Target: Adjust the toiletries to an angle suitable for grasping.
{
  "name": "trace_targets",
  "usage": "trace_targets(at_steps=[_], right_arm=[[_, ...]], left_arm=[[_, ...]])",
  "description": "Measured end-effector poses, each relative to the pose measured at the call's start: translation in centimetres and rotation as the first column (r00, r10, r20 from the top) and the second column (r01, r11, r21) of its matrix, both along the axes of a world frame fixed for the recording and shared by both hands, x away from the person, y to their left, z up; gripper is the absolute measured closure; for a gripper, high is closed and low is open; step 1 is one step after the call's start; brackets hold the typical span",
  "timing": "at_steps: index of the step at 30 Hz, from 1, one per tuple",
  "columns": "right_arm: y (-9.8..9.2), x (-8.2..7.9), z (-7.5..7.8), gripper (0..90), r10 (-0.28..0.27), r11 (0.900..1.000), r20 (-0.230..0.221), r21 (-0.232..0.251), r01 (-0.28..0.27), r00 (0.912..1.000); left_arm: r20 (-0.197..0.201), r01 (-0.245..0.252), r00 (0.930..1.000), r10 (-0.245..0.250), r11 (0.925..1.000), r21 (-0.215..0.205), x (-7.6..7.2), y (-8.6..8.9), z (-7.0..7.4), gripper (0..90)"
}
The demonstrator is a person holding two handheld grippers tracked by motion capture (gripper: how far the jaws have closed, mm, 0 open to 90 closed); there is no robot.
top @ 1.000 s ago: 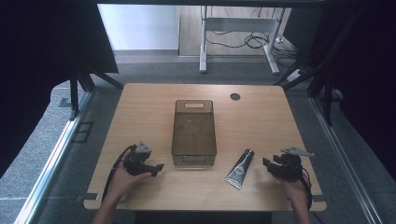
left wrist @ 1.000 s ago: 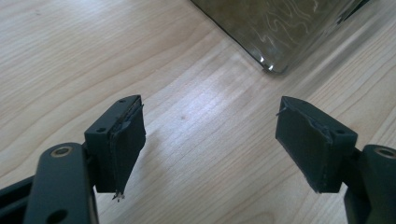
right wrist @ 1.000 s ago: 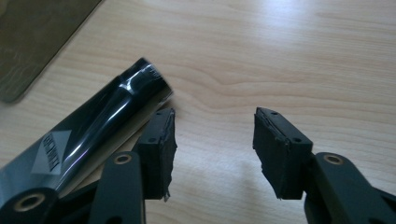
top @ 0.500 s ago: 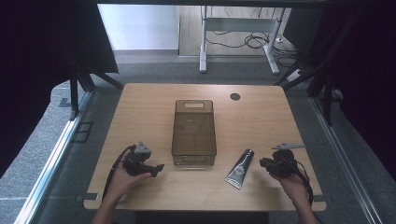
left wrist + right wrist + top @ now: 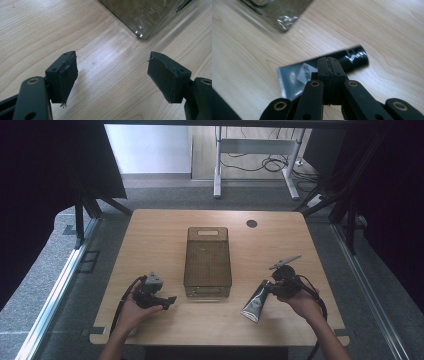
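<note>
Clear bin (image 5: 208, 261) on counter (image 5: 150, 235), nothing visible inside.
My right jaws just clenched, tube (image 5: 312, 72) behind them; left jaws released.

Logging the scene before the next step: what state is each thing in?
Tube: capped, lying flat.
Bin: upright, open-topped, empty.
Left gripper: open, nothing between its fingers.
Right gripper: fingers just closed, pad to pad, nothing between them.

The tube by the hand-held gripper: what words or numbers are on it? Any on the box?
Tube: a small white label with dark marks, too blurred to read.
Clear plastic box: no writing to be seen.
Wooden table: none.
</note>
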State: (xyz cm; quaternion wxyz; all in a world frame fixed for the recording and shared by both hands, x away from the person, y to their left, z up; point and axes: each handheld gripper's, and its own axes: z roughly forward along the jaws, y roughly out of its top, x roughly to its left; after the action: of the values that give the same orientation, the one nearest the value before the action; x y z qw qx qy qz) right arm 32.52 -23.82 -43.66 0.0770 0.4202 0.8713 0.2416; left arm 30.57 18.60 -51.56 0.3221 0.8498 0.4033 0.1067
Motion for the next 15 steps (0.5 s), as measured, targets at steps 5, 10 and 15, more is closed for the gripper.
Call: trace_targets(at_steps=[5, 10, 15], right_arm=[[2.4, 0.5, 0.6, 89.4, 0.064, 0.998, -0.021, -0.027, -0.065, 0.9977], [4.5, 1.3, 0.4, 89.4, 0.107, 0.993, -0.049, -0.051, -0.109, 0.9931], [5.9, 1.8, -0.4, 89.4, 0.13, 0.987, -0.079, -0.082, -0.136, 0.9884]], left_arm=[[0.0, 0.001, 1.0, -0.001, 1.0, -0.004, 0.0, 0.1, 0.0, 24.5], [-0.002, -0.009, 1.0, 0.009, 0.9999, -0.007, 0.1, 0.3, 0.0, 24.5], [0.0, -0.005, 1.0, 0.005, 0.9999, -0.01, 0.0, 0.2, 0.0, 24.5]])
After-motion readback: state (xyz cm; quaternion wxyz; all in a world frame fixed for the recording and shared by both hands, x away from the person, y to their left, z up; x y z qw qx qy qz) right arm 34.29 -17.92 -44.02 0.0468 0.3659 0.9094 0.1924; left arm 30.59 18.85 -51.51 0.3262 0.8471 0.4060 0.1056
